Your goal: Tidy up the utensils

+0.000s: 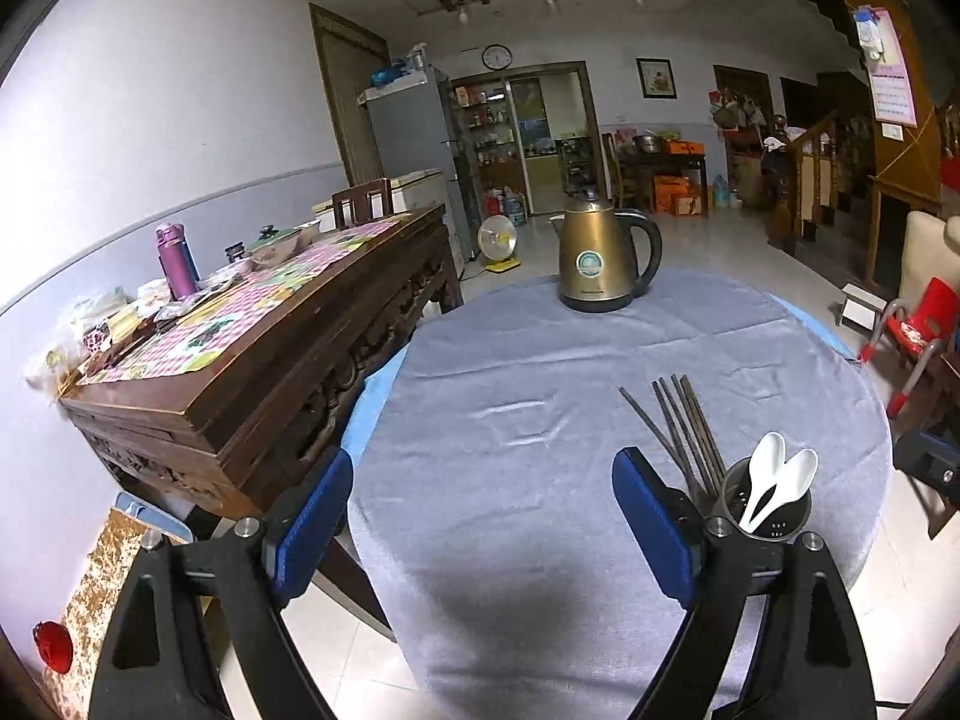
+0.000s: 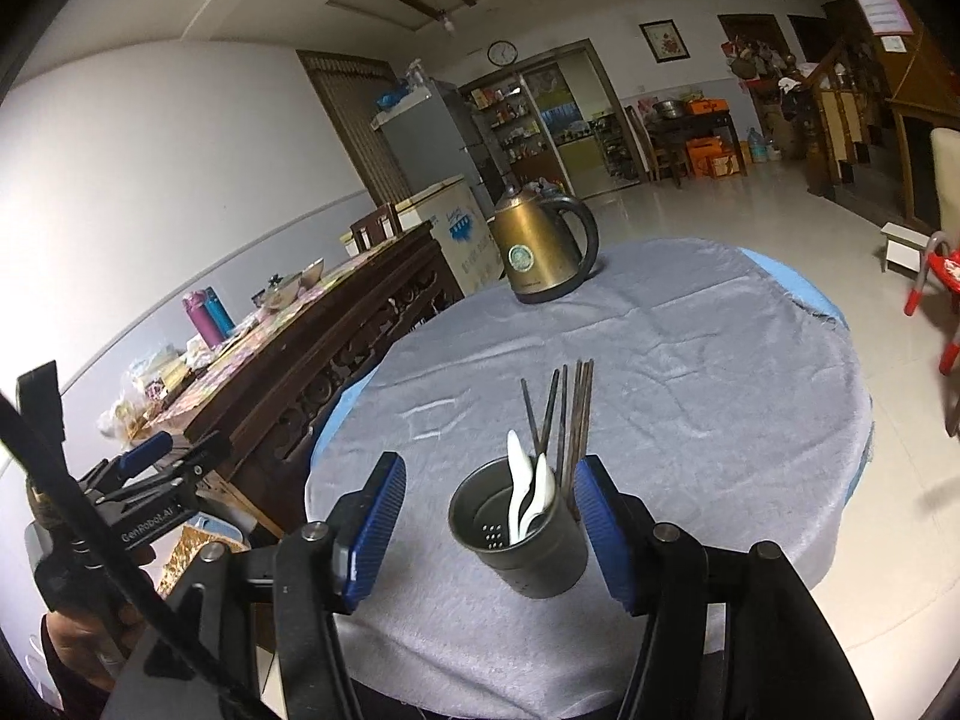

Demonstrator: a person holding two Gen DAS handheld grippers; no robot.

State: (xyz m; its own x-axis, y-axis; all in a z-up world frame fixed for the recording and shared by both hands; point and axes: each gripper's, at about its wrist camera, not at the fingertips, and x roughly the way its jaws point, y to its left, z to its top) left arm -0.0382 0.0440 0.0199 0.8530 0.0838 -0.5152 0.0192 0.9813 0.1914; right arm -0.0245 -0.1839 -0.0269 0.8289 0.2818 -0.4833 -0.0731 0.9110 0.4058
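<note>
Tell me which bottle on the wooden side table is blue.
The blue bottle is the one right of and partly behind the purple bottle in the right wrist view; its body is blue, with a cap to match.

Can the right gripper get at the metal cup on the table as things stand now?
Probably yes. The right gripper has open jaws on either side of the cup, and nothing stands between them. The chopsticks lean near one finger.
</note>
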